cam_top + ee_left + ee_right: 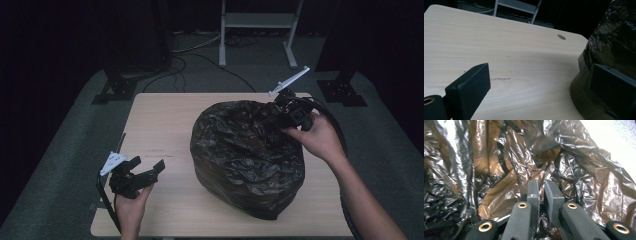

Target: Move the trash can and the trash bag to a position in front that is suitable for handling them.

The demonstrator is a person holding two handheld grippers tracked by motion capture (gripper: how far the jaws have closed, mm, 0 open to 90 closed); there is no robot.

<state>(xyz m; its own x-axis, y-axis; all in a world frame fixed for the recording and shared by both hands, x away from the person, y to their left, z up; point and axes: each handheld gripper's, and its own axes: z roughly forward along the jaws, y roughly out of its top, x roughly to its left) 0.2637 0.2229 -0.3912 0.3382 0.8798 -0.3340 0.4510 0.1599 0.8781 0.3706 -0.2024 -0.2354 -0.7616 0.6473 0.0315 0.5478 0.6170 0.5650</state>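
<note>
Dark floor and stand legs ring a pale table (150,125) that carries one black bag (247,155), bulging at centre-right of the high view. At its upper right the right gripper (272,111) is pressed into the crumpled top; in the right gripper view its jaws stand nearly together with film bunched around them, seemingly pinching a fold of the bag (499,170). The left gripper (149,167) hovers at lower left, jaws spread wide and empty, with the bag (614,50) just beside one jaw. To do this well, I judge the right should keep a deep bite on gathered plastic, not a single thin layer, while the left takes a second fold nearby, and both pull gently so the film doesn't tear.
</note>
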